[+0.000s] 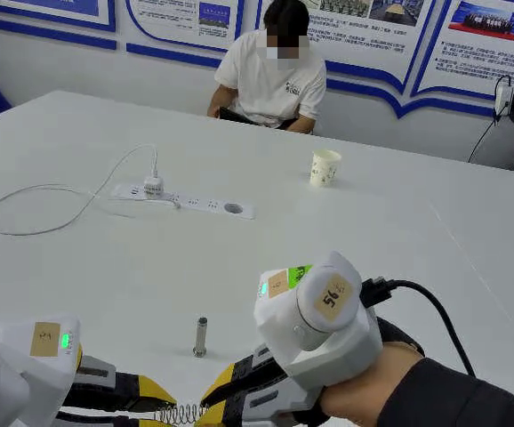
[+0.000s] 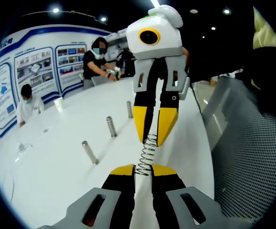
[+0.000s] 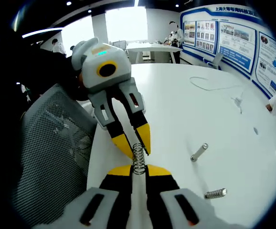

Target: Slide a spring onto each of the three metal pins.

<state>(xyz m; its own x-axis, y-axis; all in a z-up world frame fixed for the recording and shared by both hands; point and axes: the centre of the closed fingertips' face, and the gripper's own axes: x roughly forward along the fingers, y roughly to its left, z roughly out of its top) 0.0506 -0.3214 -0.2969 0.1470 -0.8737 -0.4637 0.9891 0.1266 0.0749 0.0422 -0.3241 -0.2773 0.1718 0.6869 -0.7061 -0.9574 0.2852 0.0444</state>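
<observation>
Spring (image 2: 146,155), perhaps taut, between both jaws

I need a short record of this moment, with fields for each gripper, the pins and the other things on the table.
left gripper: jaws shut on one end of the loose spring
right gripper: jaws shut on its other end
near pin: bare
middle pin: fitted spring on it
far pin: unclear
table: paper cup, power strip
</observation>
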